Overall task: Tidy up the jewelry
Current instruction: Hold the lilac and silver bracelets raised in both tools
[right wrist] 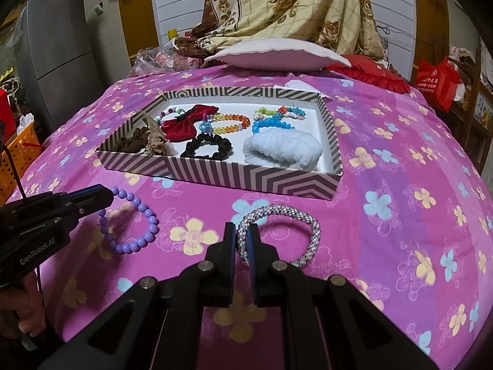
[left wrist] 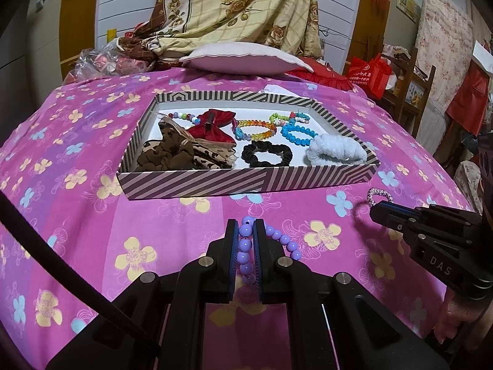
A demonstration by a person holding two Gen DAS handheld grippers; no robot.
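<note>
A striped box [left wrist: 197, 182] [right wrist: 215, 175] sits on the pink flowered bedspread and holds bead bracelets, scrunchies, a red bow [left wrist: 212, 126] and a white fluffy band [left wrist: 336, 151]. My left gripper [left wrist: 246, 231] is shut on a purple bead bracelet [left wrist: 245, 246], which also shows in the right wrist view [right wrist: 138, 225] just above the bedspread in front of the box. My right gripper [right wrist: 242, 234] is shut on a silver-pink beaded bracelet [right wrist: 308, 225], seen in the left wrist view [left wrist: 380, 195] at that gripper's tip [left wrist: 377, 209].
A white pillow [left wrist: 243, 58] and a red cushion [left wrist: 320, 77] lie behind the box. A floral blanket [left wrist: 240, 9] hangs at the back. An orange basket [right wrist: 18, 154] and a grey fridge [right wrist: 58, 37] stand left of the bed. Red bags [left wrist: 369, 77] sit at the right.
</note>
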